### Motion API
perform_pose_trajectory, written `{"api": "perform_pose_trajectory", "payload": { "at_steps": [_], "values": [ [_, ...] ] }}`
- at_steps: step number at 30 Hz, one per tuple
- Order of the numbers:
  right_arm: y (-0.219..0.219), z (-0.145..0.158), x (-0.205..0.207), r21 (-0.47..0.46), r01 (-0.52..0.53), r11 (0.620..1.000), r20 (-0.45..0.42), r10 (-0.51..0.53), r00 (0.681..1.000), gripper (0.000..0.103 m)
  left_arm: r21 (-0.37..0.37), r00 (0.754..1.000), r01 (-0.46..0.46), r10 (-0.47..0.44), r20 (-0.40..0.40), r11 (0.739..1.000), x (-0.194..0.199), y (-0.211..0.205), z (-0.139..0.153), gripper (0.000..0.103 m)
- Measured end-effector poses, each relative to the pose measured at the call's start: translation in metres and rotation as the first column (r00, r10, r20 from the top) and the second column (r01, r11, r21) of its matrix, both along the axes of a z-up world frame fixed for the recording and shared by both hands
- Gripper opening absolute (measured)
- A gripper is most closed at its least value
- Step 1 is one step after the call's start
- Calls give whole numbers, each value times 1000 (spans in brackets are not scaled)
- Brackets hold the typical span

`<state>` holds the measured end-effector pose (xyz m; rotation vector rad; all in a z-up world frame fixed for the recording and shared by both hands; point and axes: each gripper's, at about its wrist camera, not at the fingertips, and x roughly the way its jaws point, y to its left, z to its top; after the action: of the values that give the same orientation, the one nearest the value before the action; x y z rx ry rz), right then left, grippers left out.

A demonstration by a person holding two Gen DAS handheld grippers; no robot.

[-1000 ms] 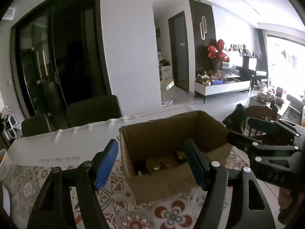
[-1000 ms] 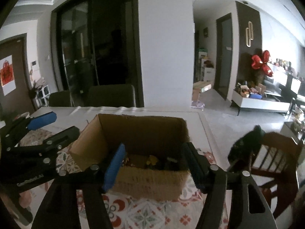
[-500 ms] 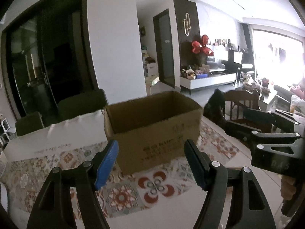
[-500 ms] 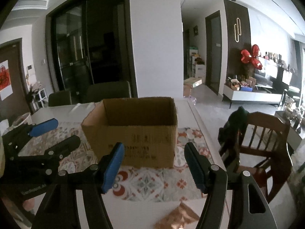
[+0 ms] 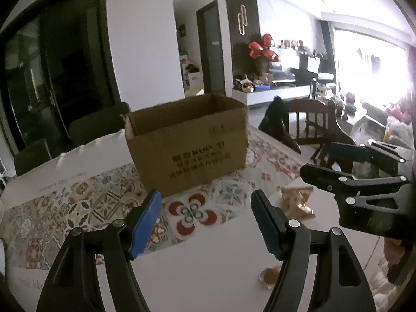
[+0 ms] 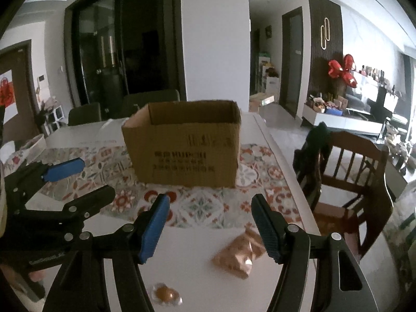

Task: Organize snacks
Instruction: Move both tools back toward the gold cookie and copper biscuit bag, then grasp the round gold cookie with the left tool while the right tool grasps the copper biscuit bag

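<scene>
An open brown cardboard box [image 5: 187, 140] [image 6: 183, 148] stands on the patterned table runner, its inside hidden from this height. A copper-coloured snack packet [image 6: 240, 253] [image 5: 296, 201] lies on the white table near the right edge. A small round clear-wrapped brown snack [image 6: 165, 294] [image 5: 270, 277] lies closer to me. My left gripper [image 5: 206, 223] is open and empty, in front of the box. My right gripper [image 6: 209, 227] is open and empty, above the table just behind the packet. Each gripper shows at the edge of the other's view.
A wooden chair [image 6: 351, 171] with a dark garment over it stands right at the table's right edge. Dark chairs [image 6: 150, 101] stand behind the table. A white bowl-like object [image 6: 33, 143] sits at the far left of the table.
Both grippers pulled back from over the box and dropped lower. The box's inside is no longer visible, and the two snacks on the near table have come into view.
</scene>
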<state>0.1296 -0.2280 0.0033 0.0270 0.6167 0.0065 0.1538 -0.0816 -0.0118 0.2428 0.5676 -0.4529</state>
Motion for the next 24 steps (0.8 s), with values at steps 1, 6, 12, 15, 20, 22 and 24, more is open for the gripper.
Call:
{"api": "perform_pose_trajectory", "payload": {
  "at_steps": [1, 6, 12, 15, 20, 22, 24],
  "values": [
    [-1, -3, -4, -3, 2, 1000, -8, -2, 1000, 66, 7, 1000, 6, -6, -5, 1000, -4, -1, -3, 71],
    [-1, -21, -21, -16, 10, 1000, -54, -11, 998, 66, 37, 999, 41, -40, -26, 998, -19, -7, -20, 71],
    [-6, -50, -34, 2, 15, 1000, -147, -15, 989, 66, 55, 995, 77, -73, -72, 995, -31, -13, -46, 71],
    [-6, -62, -40, 9, 12, 1000, -187, -10, 982, 66, 61, 990, 94, -87, -111, 994, -34, -17, -59, 71],
    [-3, -77, -47, -8, -1, 1000, -226, -1, 974, 66, 61, 980, 116, -105, -169, 991, -35, -20, -78, 71],
    [-2, -80, -49, -11, -5, 1000, -240, 2, 971, 66, 60, 973, 136, -122, -194, 989, -36, -23, -85, 71],
    [-1, -84, -51, -8, -8, 1000, -250, 5, 968, 66, 54, 967, 152, -137, -216, 987, -36, -25, -91, 70]
  ]
}}
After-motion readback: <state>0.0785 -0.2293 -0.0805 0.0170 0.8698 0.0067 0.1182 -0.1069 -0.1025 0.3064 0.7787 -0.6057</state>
